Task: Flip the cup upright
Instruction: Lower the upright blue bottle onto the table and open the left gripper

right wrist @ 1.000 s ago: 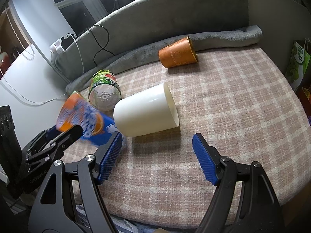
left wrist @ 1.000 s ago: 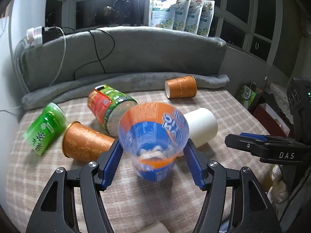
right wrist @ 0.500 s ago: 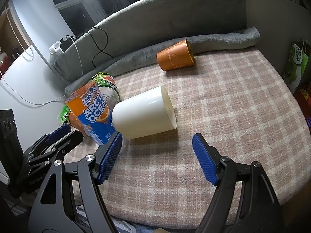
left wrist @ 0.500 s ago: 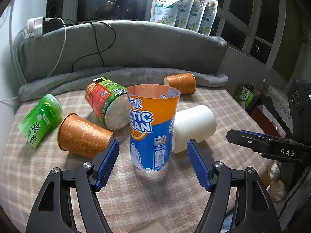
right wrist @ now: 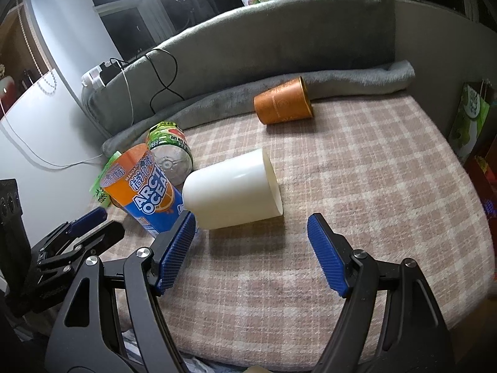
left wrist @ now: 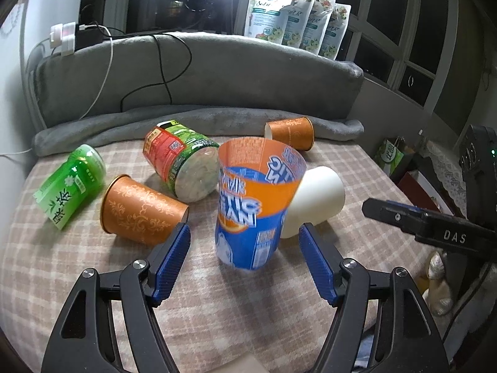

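The thin plastic Arctic Ocean cup [left wrist: 254,205], orange on top and blue below, stands mouth-up on the plaid tabletop [left wrist: 77,267], leaning a bit. It sits between the left tongs [left wrist: 245,267], which are spread wide with the ribbed blue pads [left wrist: 172,262] clear of it. Right tongs [right wrist: 251,255] are spread too, gripping nothing, pointed at one smooth white cup [right wrist: 231,191] lying on its side just beside the plastic one. Two orange patterned paper cups [left wrist: 139,209] [left wrist: 290,132] lie tipped, plus one green can [left wrist: 70,189] and one green-and-red jar [left wrist: 183,163]. Plenty of bare cloth on the right, out to the tabletop's edge.
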`<state>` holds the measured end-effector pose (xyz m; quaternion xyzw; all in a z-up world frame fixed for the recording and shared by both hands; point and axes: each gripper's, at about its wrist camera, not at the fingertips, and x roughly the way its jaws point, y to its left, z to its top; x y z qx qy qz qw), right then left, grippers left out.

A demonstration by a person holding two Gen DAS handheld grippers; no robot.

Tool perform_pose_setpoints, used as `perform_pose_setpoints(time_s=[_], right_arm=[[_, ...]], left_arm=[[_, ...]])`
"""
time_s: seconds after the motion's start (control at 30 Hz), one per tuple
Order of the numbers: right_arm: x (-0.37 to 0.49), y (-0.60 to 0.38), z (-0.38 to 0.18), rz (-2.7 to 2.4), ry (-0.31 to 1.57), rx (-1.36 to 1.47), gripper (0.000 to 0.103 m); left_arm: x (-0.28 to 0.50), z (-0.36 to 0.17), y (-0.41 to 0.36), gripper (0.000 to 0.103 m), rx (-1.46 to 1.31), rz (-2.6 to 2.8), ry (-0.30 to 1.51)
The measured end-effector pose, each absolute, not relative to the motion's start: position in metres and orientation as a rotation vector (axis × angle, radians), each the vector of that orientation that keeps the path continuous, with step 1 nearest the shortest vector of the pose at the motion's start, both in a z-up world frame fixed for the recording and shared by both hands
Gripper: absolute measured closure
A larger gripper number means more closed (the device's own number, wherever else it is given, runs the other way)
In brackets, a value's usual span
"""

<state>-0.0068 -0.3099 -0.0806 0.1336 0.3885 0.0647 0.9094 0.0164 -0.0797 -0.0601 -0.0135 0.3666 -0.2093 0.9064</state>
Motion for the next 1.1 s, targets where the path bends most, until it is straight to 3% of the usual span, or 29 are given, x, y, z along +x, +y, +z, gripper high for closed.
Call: perform_pose_setpoints(time_s=[0.47, 0.53, 0.6, 0.67, 0.73, 1.1], right_arm=[[-0.026, -0.286, -0.053, 0.016, 0.619, 0.069, 0.020], [-0.028, -0.284, -0.049, 0.005, 0.600, 0.061, 0.020], [-0.030, -0.281, -0.045, -0.017, 0.571, 0.041, 0.020], [-0.032, -0.278, -0.041, -0.036, 0.542, 0.024, 0.016], [-0.036, -0.276, -0.036, -0.056, 0.494, 0.015, 0.001], [-0.041, -0.266, -0.018, -0.113, 0.382, -0.036, 0.000]], left_arm=[[-0.007, -0.038, -0.040, 0.031, -0.053, -0.325, 0.637], [-0.011, -0.031, -0.037, 0.023, -0.048, -0.301, 0.592], [-0.014, -0.025, -0.033, 0.022, -0.051, -0.283, 0.543], [-0.018, -0.019, -0.031, 0.022, -0.044, -0.257, 0.496], [-0.020, -0.014, -0.030, 0.021, -0.040, -0.232, 0.457], [-0.024, -0.001, -0.019, 0.018, -0.051, -0.137, 0.360]])
